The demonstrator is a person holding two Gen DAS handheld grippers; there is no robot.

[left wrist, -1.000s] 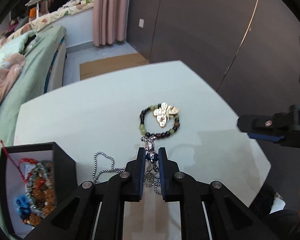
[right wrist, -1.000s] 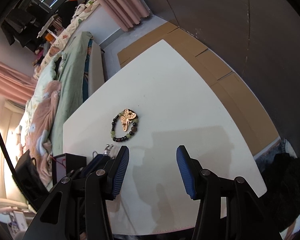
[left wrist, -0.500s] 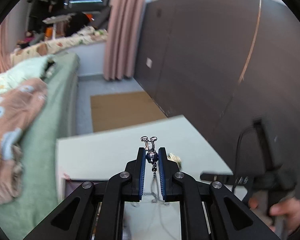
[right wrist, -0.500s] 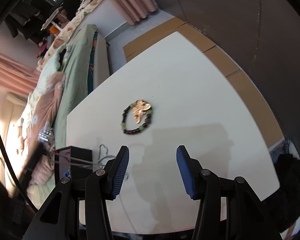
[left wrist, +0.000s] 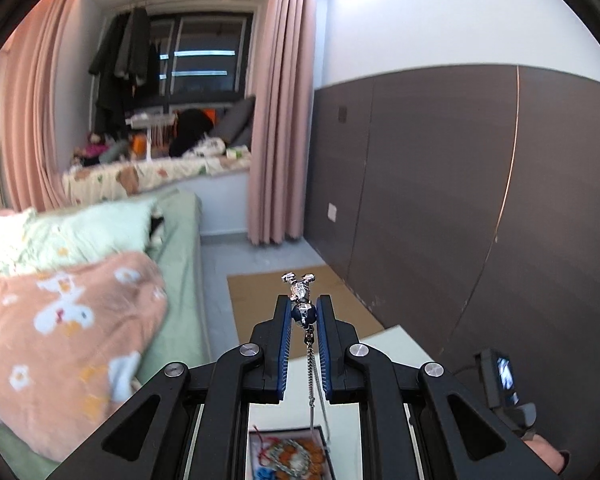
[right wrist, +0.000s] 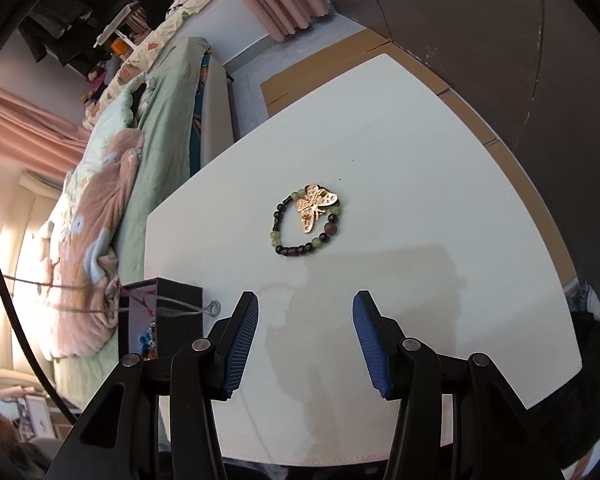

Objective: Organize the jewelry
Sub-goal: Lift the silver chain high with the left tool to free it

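From your left wrist camera, your left claw (left wrist: 304, 312) is clamped on the silver pendant (left wrist: 300, 290) of a chain necklace (left wrist: 312, 376). The pendant's top pokes out above the blue pads, and the chain hangs straight down between the fingers toward the open black jewelry box (left wrist: 290, 454) below, where beaded pieces already lie. The box sits on the white worktop (left wrist: 396, 344).

From your right wrist camera, your right claw (right wrist: 306, 320) hovers over the worktop (right wrist: 420, 200) with its blue pads apart and nothing between them. A beaded bracelet (right wrist: 306, 226) lies flat near the middle of the worktop, with a gold butterfly ornament (right wrist: 314, 208) resting on its upper edge. The jewelry box (right wrist: 164, 320) stands at the worktop's left edge, the chain (right wrist: 180, 310) stretched across its top.
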